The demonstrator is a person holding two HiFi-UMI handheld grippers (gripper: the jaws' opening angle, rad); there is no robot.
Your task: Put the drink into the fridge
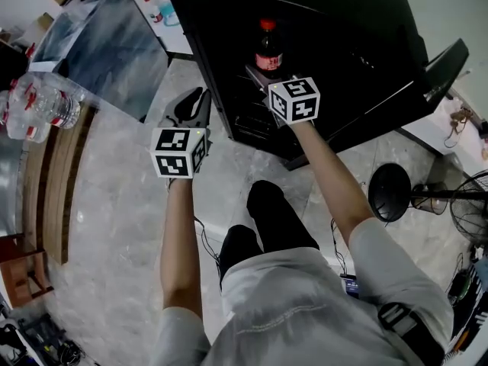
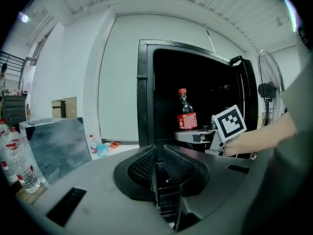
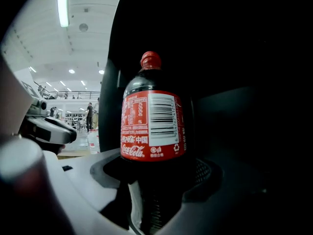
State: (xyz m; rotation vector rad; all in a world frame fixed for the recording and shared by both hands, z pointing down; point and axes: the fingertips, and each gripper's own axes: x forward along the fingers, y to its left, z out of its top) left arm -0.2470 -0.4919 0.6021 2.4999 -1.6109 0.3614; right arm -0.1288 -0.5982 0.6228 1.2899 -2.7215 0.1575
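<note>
Nearest, the left gripper (image 1: pixel 194 99) hangs low, just outside the fridge's left wall. Its jaws stand a narrow slit apart with nothing between them. Judgement: it is parked out of the way, since one gripper can carry the load.

The right gripper (image 1: pixel 267 72) is stretched forward on a straightened arm into the fridge opening. Its jaws are closed on the lower body of the bottle (image 3: pixel 152 126), below the label. Judgement: the low grip keeps the bottle upright and leaves the neck free of the shelf above.

The bottle holds a dark drink and stands upright, just inside the open fridge (image 1: pixel 229 90) at mid height. No view shows whether its base rests on a shelf. Judgement: placing is under way and release is not yet done.

Markings read in the right gripper view:
- red label with "Coca-Cola" in white script
- the characters 中国 beside it
- a white barcode panel
- a recycling mark
- red cap; the smaller print is too fine to read

The fridge is black, its inside dark. Its door (image 1: pixel 427 82) is swung wide to the right, presumably to give the arm room.

Farther off, a pack of clear water bottles (image 1: pixel 38 101) with red caps lies to the left. A round black stool (image 1: pixel 390 191) and a fan (image 1: pixel 473 204) stand to the right.
</note>
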